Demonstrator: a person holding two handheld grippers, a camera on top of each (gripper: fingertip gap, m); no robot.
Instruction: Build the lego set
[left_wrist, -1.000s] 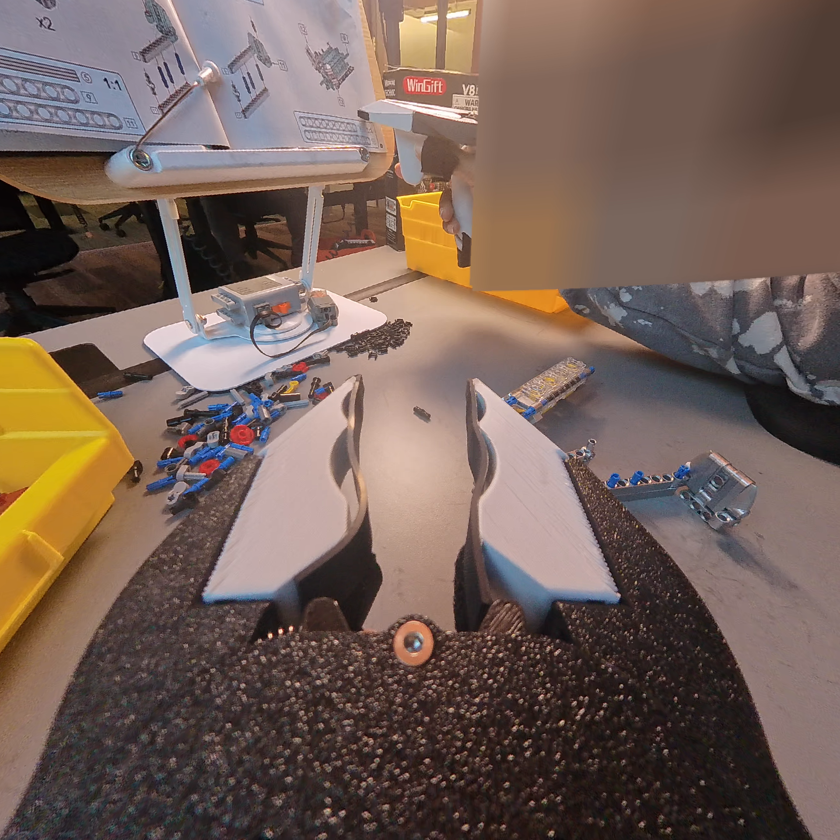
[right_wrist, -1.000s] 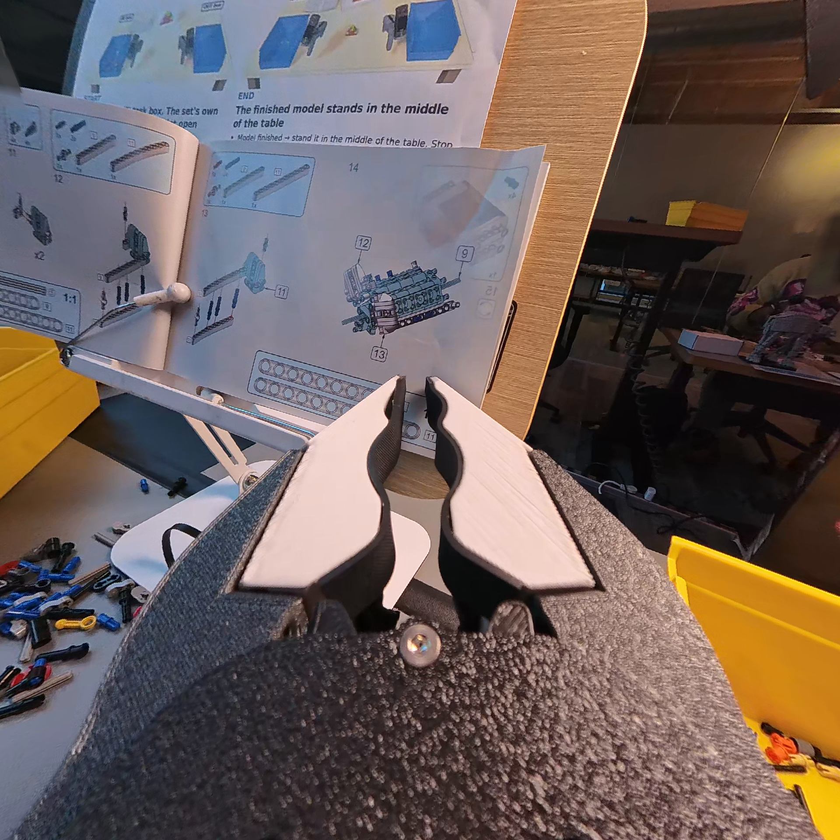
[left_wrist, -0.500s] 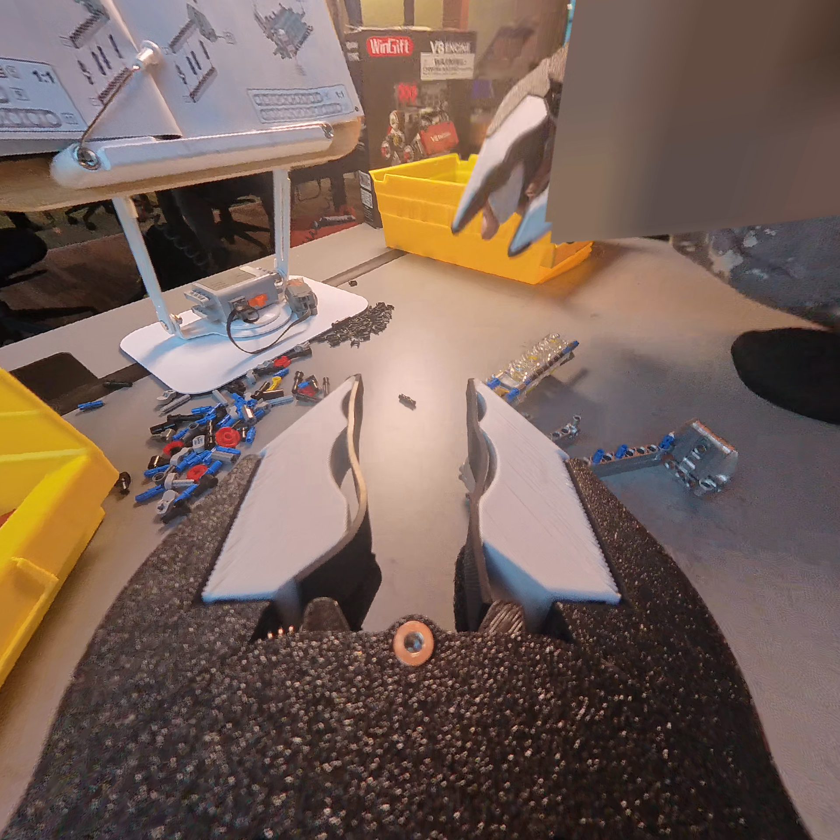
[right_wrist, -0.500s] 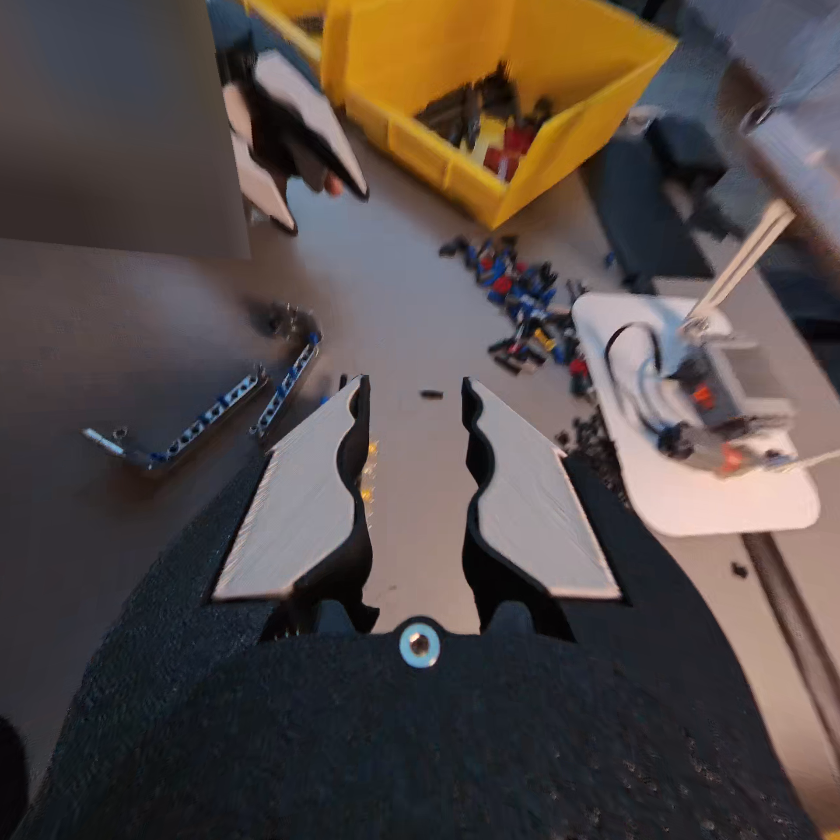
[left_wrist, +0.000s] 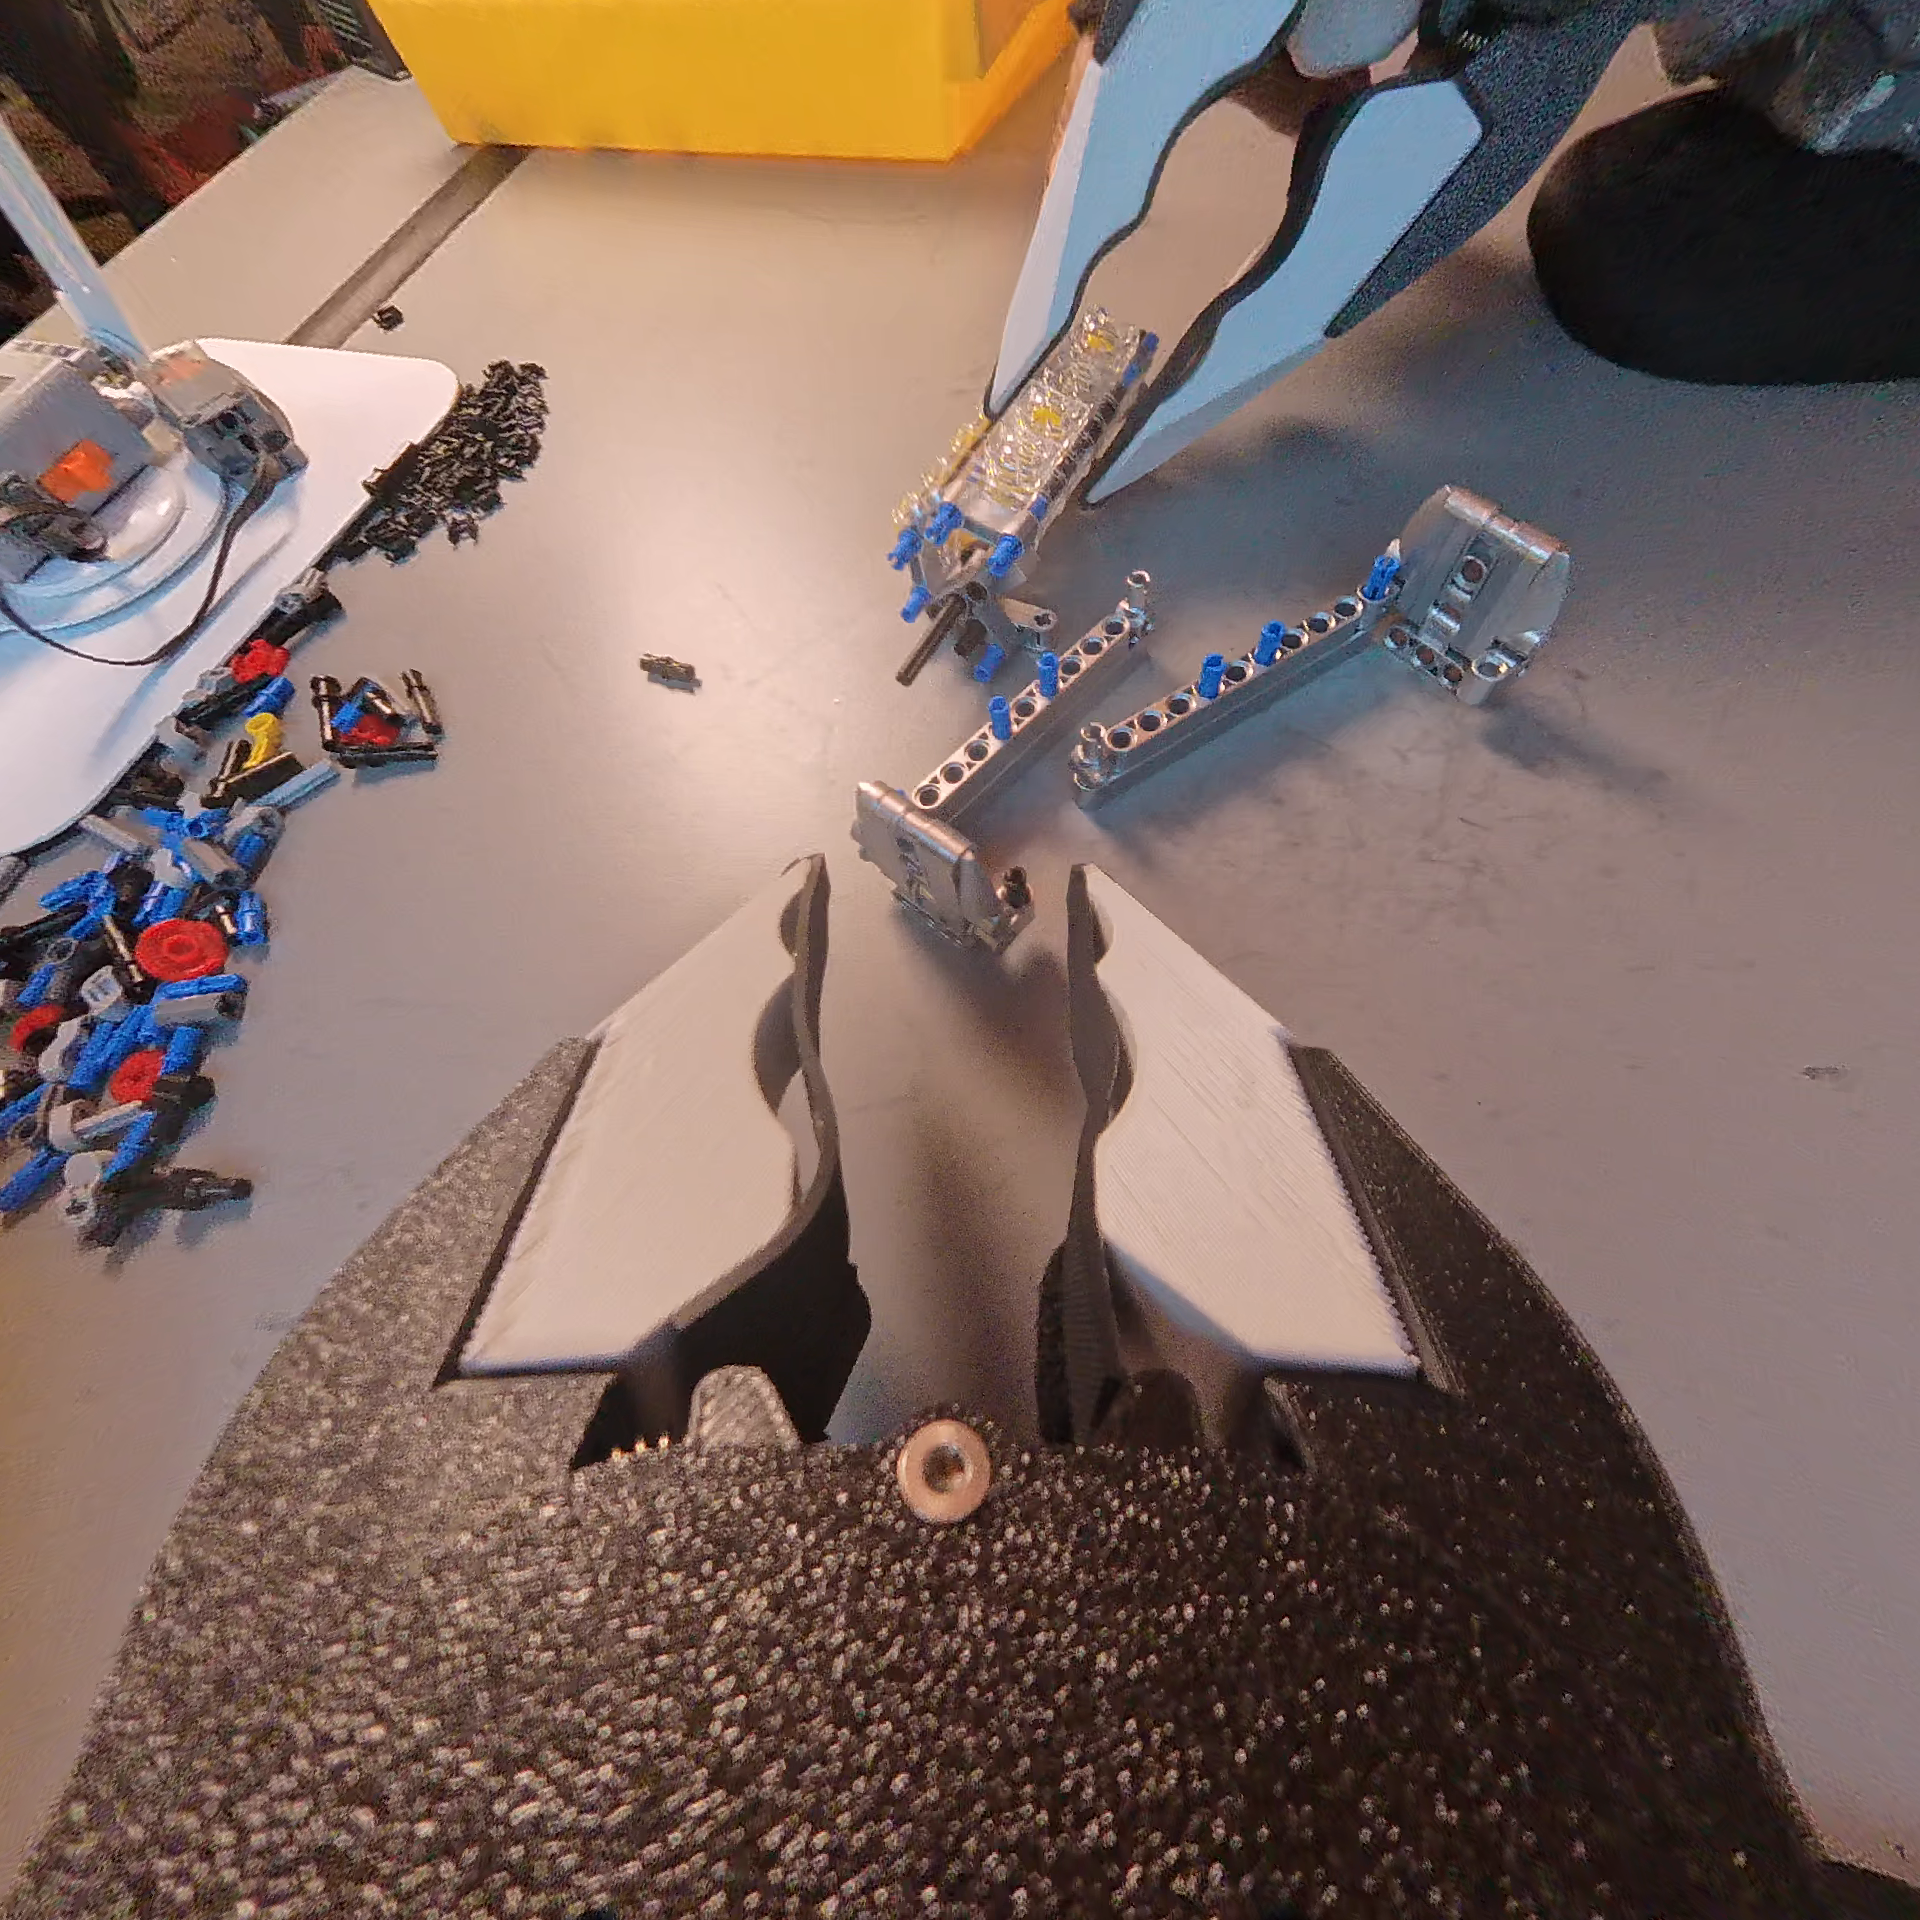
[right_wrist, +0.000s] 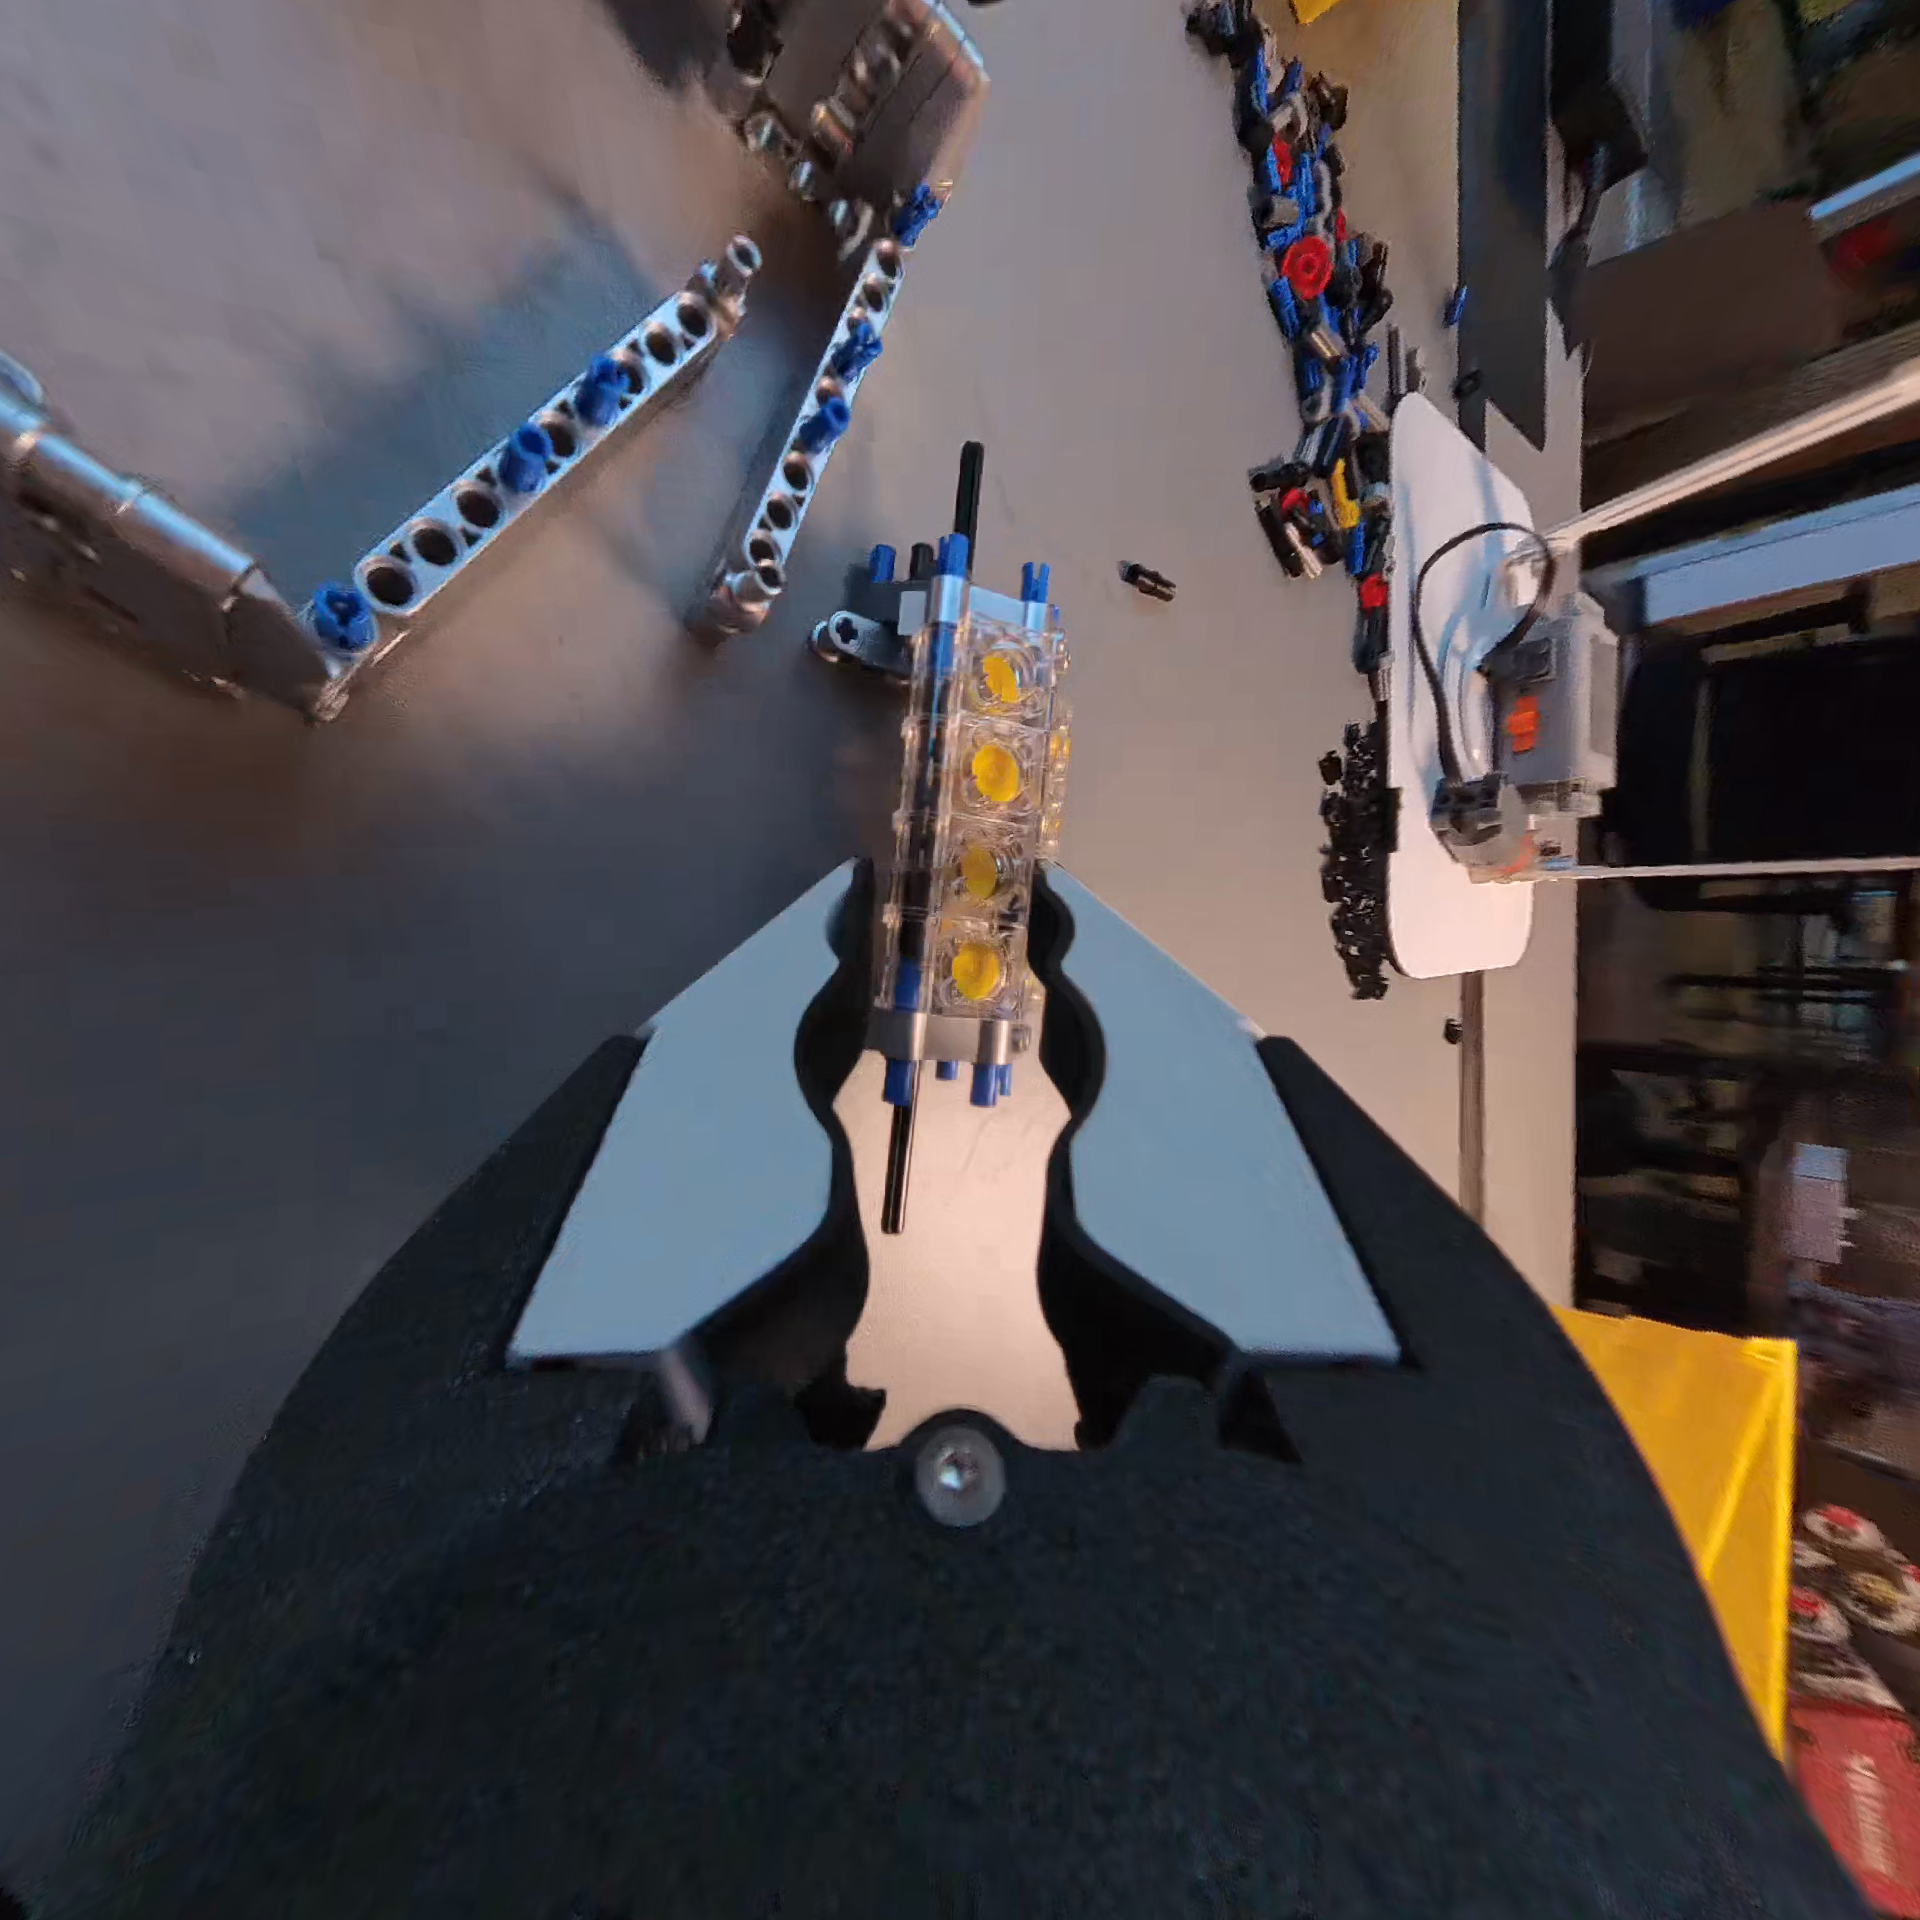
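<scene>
A clear block with yellow pistons and blue pins (right_wrist: 977, 790) lies on the grey table (left_wrist: 1558, 1039). My right gripper (right_wrist: 951, 883) is closed on its near end, with a pad touching each side. The left wrist view shows the same grip on the block (left_wrist: 1039, 436) from above. My left gripper (left_wrist: 948, 883) is open and empty, low over the table. Just ahead of its tips is the grey end block (left_wrist: 940, 873) of a grey holed beam (left_wrist: 1023, 717). A second beam (left_wrist: 1236, 686) with a larger grey block (left_wrist: 1475, 592) lies to the right.
A pile of small blue, black and red parts (left_wrist: 135, 997) lies at the left. Behind it are a heap of black pins (left_wrist: 468, 457) and a white stand base (left_wrist: 260, 457) carrying a grey box (left_wrist: 73, 468). A yellow bin (left_wrist: 707, 73) stands at the back. A lone black pin (left_wrist: 670, 670) lies mid-table. Left tips to right tips: about 15 centimetres.
My right gripper swung from the instruction pages down to the table, opened, and closed around the clear block. My left gripper moved right and forward to the near beam's end block.
</scene>
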